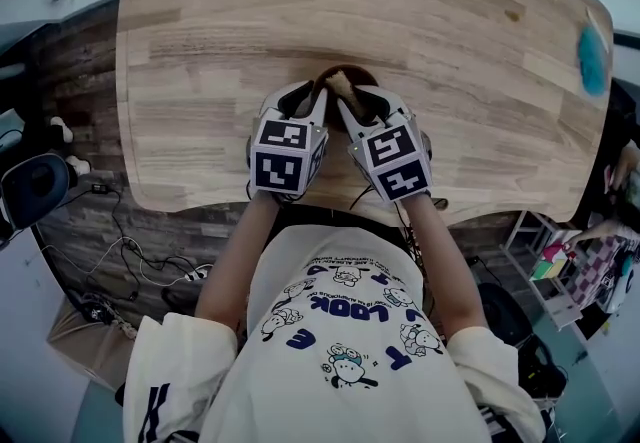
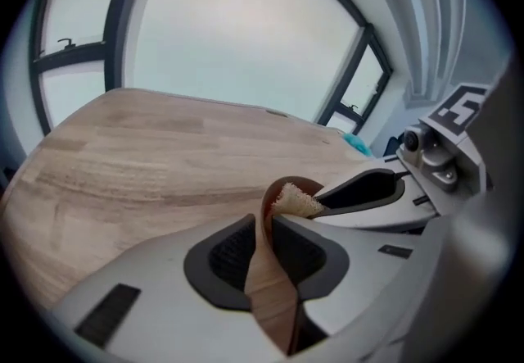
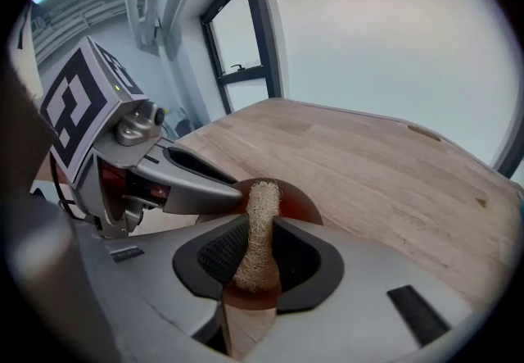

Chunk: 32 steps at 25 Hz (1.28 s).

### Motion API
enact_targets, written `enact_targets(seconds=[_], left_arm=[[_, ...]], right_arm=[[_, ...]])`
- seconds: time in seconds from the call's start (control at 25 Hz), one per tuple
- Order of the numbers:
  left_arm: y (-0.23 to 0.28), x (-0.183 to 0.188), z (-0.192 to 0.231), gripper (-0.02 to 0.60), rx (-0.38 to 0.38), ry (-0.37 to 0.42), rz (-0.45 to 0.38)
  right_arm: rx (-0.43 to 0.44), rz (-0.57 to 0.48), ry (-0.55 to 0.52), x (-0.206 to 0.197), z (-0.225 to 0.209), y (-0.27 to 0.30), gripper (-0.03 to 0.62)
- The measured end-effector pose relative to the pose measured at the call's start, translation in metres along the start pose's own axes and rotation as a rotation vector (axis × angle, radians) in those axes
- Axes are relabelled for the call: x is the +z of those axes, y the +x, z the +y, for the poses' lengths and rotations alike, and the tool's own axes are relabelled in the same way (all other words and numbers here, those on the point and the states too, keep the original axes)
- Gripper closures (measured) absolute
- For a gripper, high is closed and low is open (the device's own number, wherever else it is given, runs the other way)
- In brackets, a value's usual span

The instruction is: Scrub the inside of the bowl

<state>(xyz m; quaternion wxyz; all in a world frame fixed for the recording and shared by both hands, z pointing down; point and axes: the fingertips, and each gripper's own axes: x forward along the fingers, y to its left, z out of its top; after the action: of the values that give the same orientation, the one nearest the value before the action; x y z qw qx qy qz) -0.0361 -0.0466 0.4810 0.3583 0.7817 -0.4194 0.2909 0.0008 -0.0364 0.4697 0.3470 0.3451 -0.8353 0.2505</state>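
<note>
A brown wooden bowl [image 1: 345, 72] sits tipped near the table's front edge, between my two grippers. In the left gripper view its wall [image 2: 270, 288] runs up slantwise through the gap, touching both pads of my left gripper [image 2: 264, 238], which is shut on it. My right gripper [image 3: 260, 251] is shut on a tan loofah scrubber [image 3: 258, 222]. The scrubber's tip pokes up in front of the bowl's reddish inside [image 3: 301, 199] and shows at the rim [image 2: 296, 201]. In the head view the left gripper [image 1: 312, 96] and right gripper [image 1: 358, 101] stand close side by side.
The pale wooden table [image 1: 350, 1] stretches away behind the bowl. A teal object [image 1: 593, 59] lies at its right edge. Cables [image 1: 120, 251] trail on the floor at the left and a shelf with items [image 1: 560, 261] stands at the lower right.
</note>
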Motion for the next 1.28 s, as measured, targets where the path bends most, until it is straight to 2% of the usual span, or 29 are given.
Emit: enact_targets(seconds=[0.16, 0.28, 0.36, 0.48, 0.64, 0.88, 1.28], left_arm=[[0.006, 0.004, -0.004, 0.488, -0.015, 0.174, 0.038], [0.009, 0.004, -0.007, 0.489, -0.031, 0.235, 0.055], [0.009, 0.006, -0.007, 0.499, -0.042, 0.191, 0.041], [0.008, 0.007, -0.004, 0.523, -0.051, 0.059, 0.003], [0.008, 0.006, -0.001, 0.535, -0.039, -0.052, -0.031], [0.002, 0.0, 0.0, 0.535, 0.012, -0.12, -0.067], [-0.01, -0.016, -0.001, 0.534, 0.095, -0.246, -0.128]], right_arm=[[0.032, 0.015, -0.036, 0.0, 0.002, 0.0, 0.51], [0.044, 0.022, -0.046, 0.0, 0.002, 0.001, 0.51], [0.04, 0.021, -0.035, 0.0, 0.001, 0.001, 0.508], [0.015, 0.017, -0.018, 0.0, -0.001, 0.001, 0.51], [-0.057, 0.0, 0.035, 0.0, -0.008, 0.001, 0.51], [-0.149, -0.009, 0.104, 0.001, -0.014, 0.0, 0.508], [-0.181, -0.006, 0.194, -0.003, -0.011, -0.001, 0.505]])
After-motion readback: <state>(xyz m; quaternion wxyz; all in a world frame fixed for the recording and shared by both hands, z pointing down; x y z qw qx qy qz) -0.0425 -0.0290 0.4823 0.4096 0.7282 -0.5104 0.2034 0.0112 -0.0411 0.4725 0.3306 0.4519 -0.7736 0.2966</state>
